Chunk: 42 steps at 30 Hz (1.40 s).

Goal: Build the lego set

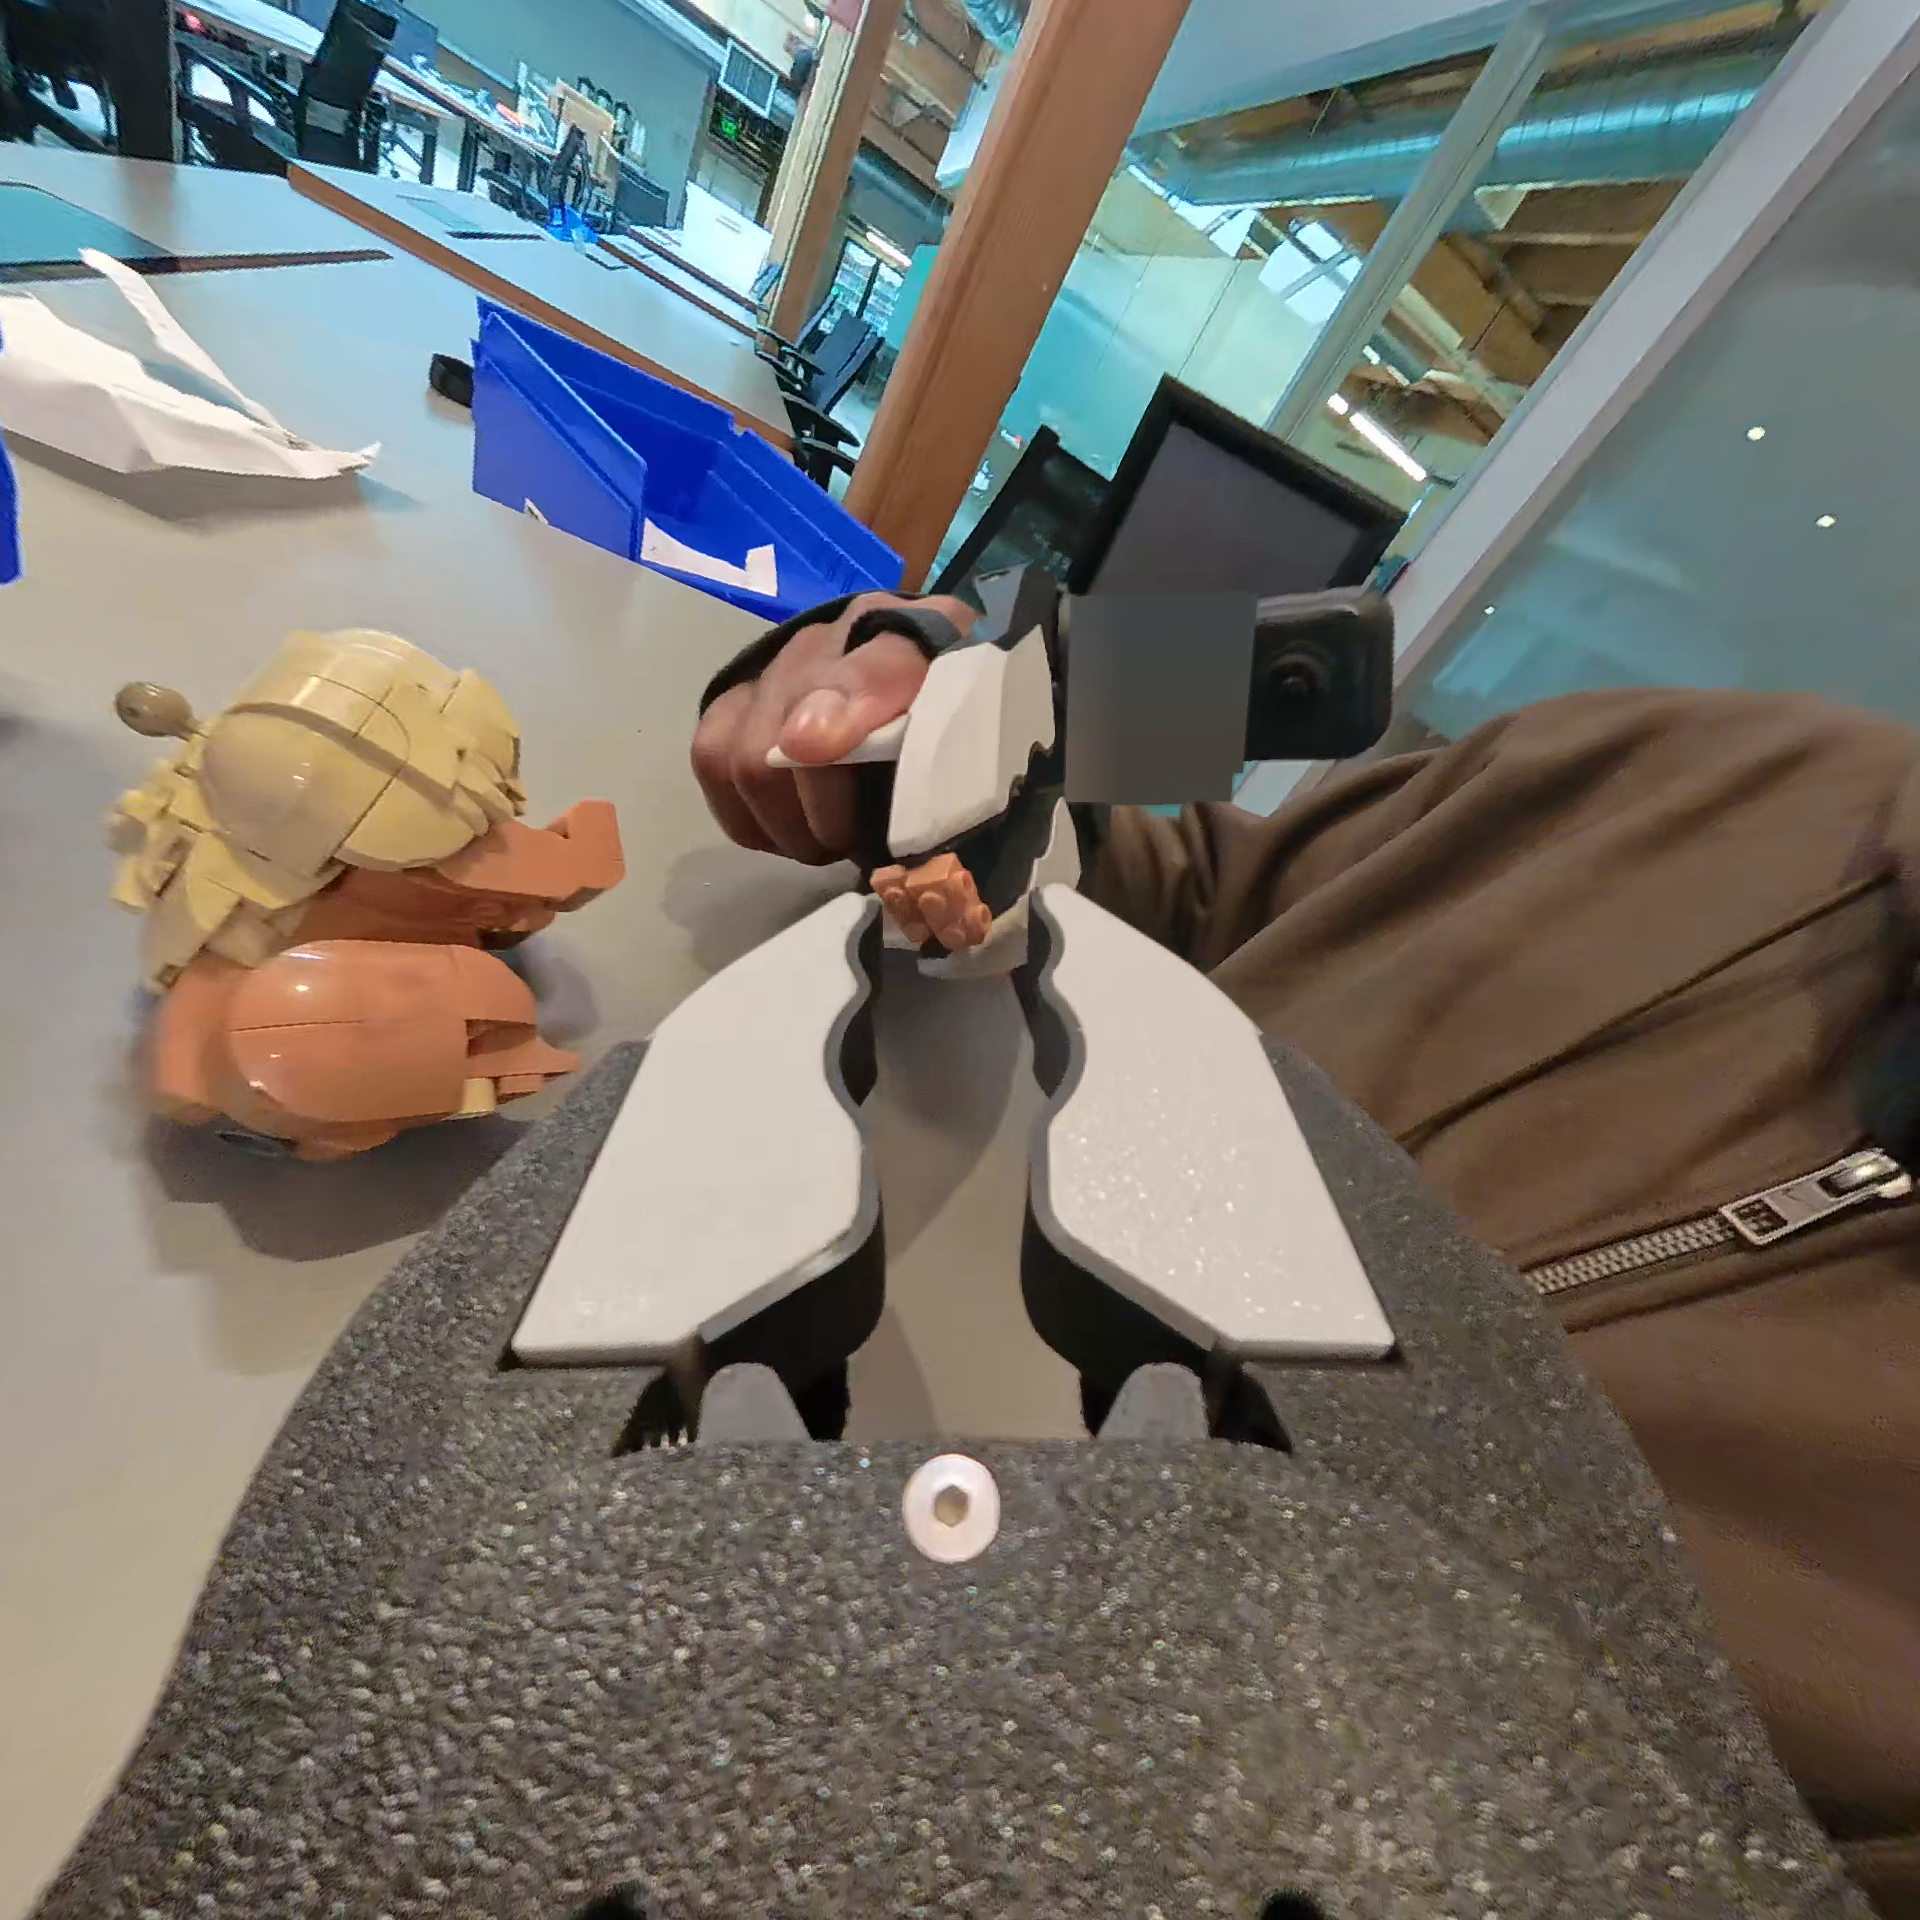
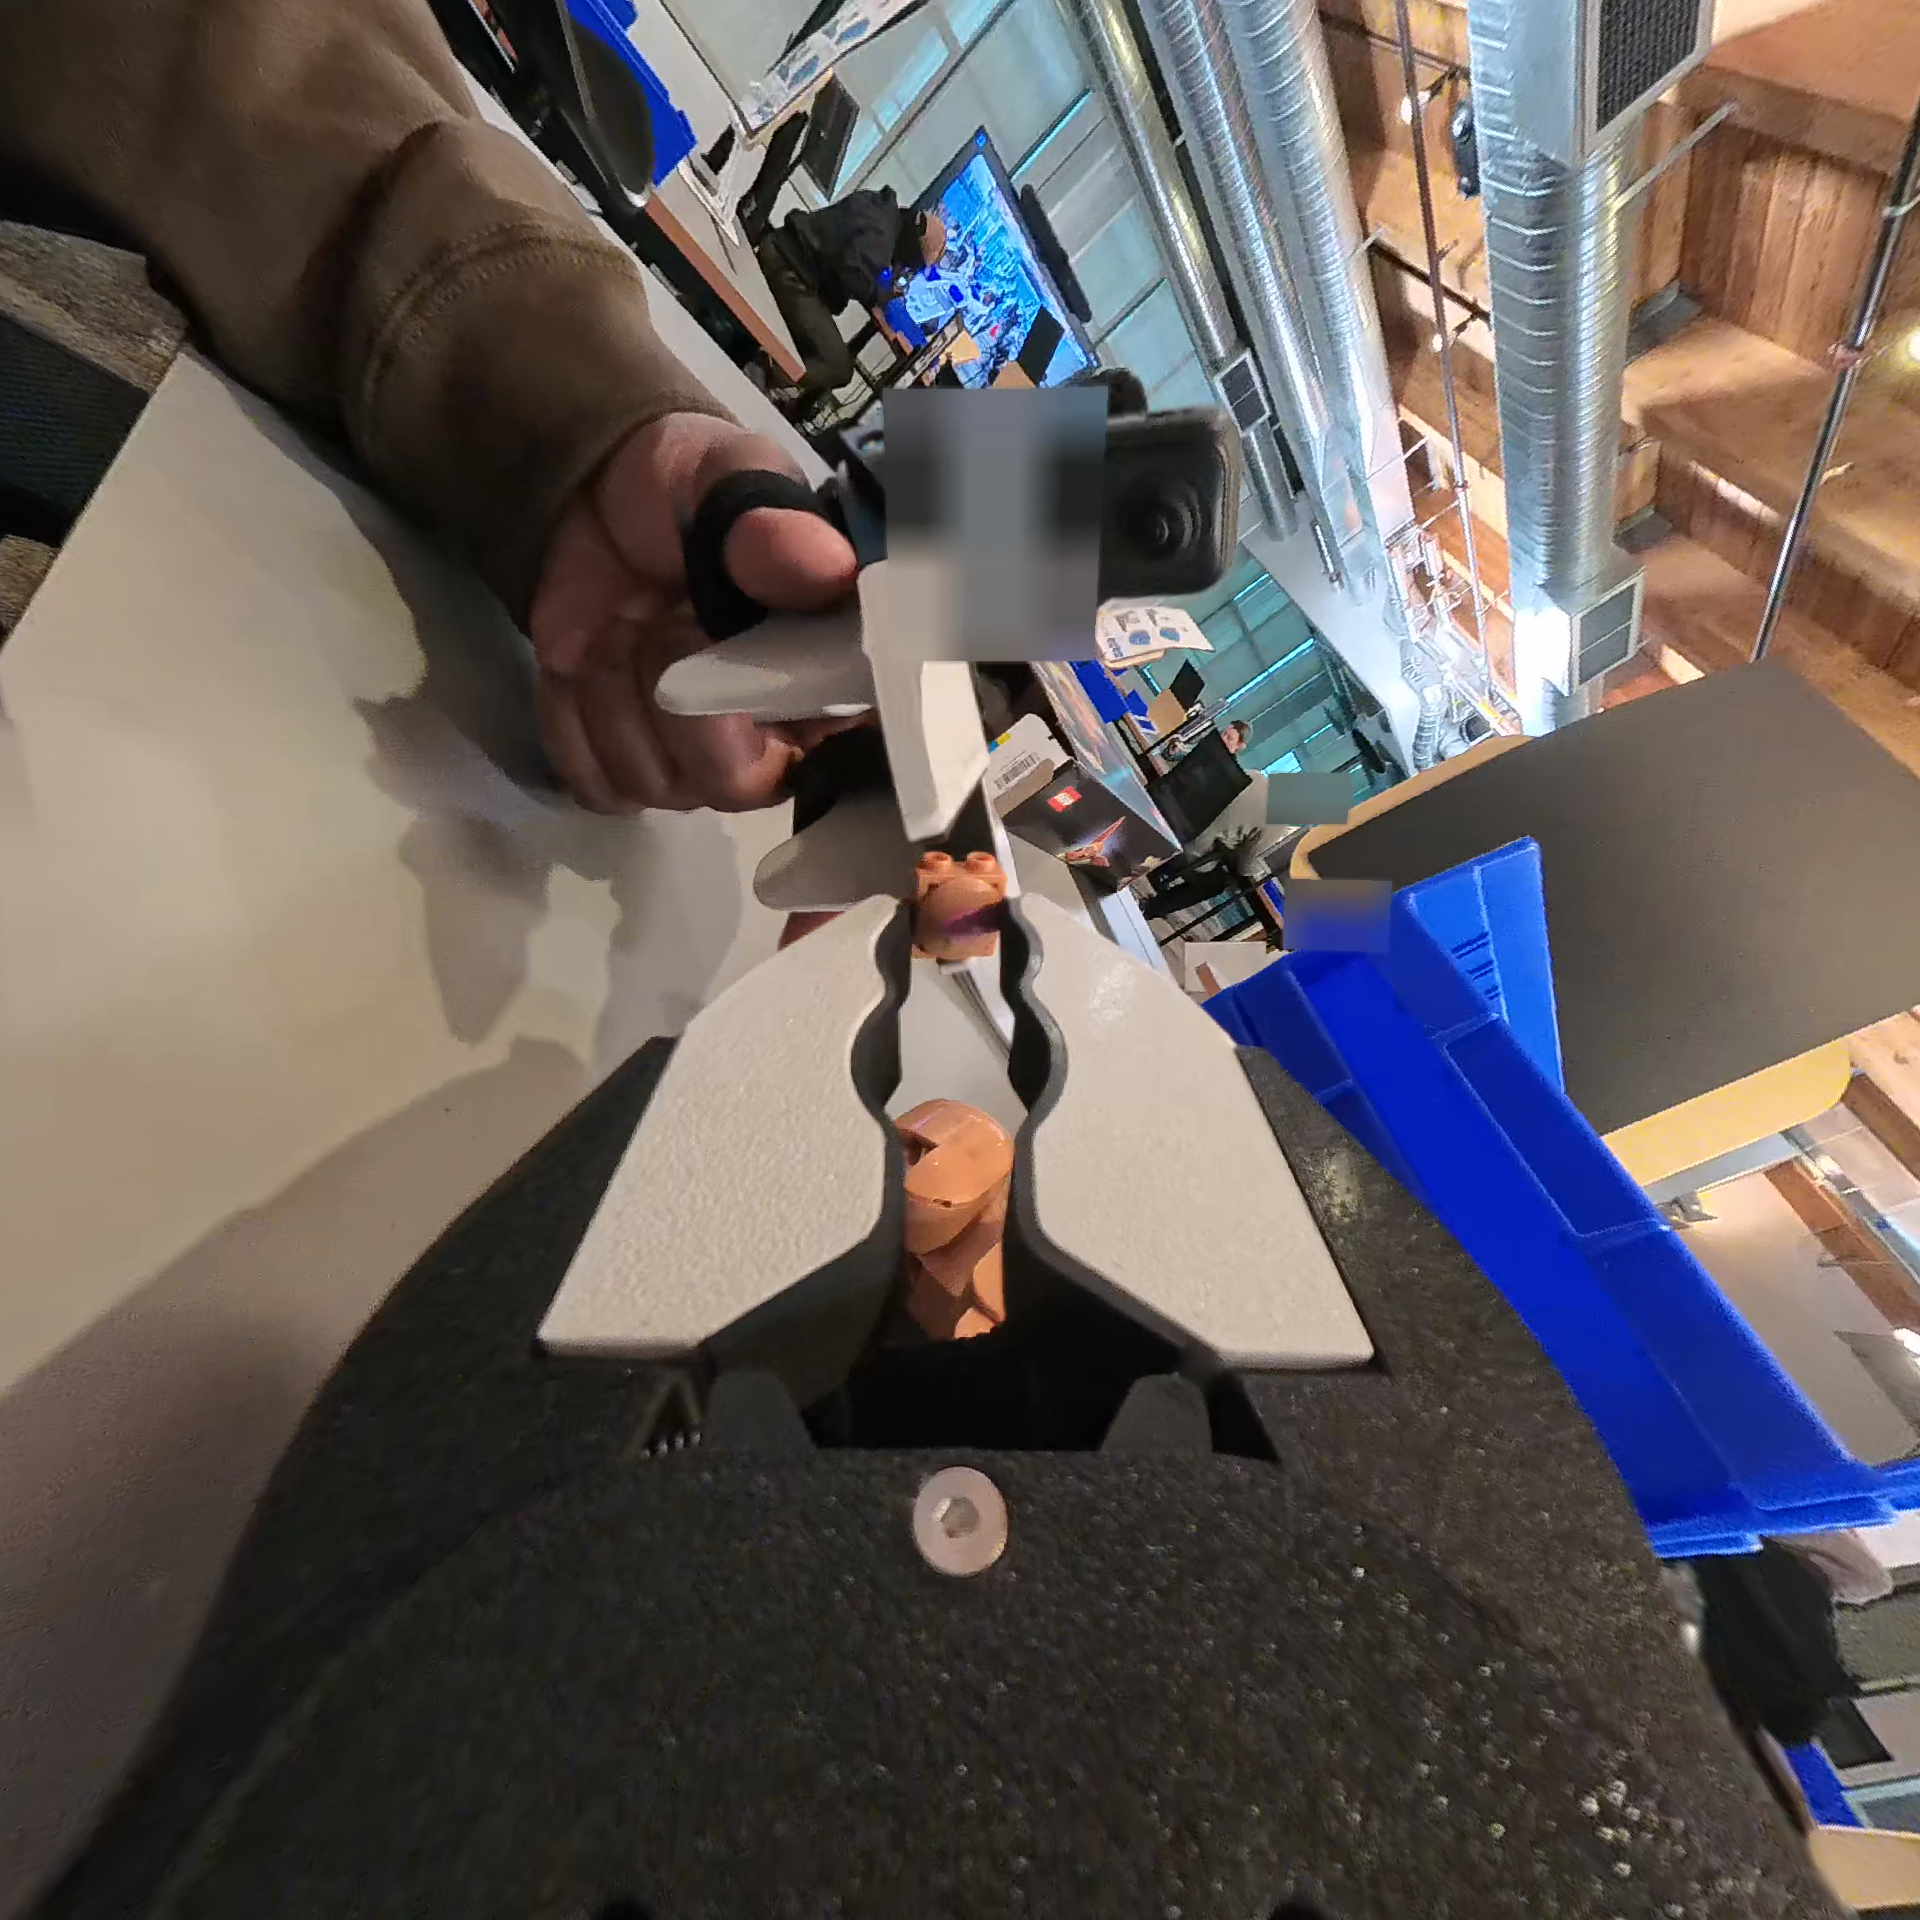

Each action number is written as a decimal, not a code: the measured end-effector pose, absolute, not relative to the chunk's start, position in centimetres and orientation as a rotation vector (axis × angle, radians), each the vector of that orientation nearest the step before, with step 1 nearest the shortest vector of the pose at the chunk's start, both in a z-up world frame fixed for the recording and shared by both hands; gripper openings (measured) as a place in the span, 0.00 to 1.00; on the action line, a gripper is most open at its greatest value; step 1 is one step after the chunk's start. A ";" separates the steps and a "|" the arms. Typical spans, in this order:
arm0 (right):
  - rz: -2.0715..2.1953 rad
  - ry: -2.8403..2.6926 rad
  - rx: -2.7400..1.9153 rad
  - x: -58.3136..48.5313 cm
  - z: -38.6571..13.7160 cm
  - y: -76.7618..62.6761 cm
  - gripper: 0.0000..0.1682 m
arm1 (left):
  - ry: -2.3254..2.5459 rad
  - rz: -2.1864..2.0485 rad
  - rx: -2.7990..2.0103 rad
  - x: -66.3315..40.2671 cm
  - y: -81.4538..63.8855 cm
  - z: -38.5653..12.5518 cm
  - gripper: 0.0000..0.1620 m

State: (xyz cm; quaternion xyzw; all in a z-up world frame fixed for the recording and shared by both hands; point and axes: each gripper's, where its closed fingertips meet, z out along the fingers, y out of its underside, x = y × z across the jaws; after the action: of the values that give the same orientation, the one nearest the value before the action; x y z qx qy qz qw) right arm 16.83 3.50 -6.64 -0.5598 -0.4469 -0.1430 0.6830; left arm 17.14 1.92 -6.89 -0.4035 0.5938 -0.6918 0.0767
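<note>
A half-built lego figure (image 1: 332,894), tan on top and brown below, sits on the grey table (image 1: 312,1299) to the left of my left gripper. My right gripper (image 2: 958,920) is shut on a brown lego piece (image 2: 951,1216) that is wedged between its fingers. A small brown studded end (image 2: 956,899) shows at its tips. In the left wrist view this end (image 1: 930,909) sticks out of the right gripper (image 1: 977,831). My left gripper (image 1: 961,914) is open, and its tips flank that end. I cannot tell if they touch it.
A blue bin (image 1: 644,488) and white paper (image 1: 135,405) lie farther back on the table. A blue bin (image 2: 1507,1143) and a dark board (image 2: 1662,883) show right of the right gripper. The person's brown sleeve (image 1: 1558,987) is close on the right. Less than 4 cm separates the two grippers' tips.
</note>
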 end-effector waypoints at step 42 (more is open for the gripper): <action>-0.603 -1.043 -1.169 17.0 -6.7 4.0 0.10 | 1.760 -1.853 -1.056 17.4 2.5 -6.7 0.06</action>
State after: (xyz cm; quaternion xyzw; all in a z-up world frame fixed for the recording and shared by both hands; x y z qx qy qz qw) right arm 17.01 4.04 -6.73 -0.5183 -0.4622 -0.2674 0.6681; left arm 17.44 2.46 -6.75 -0.3752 0.6253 -0.6582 0.1871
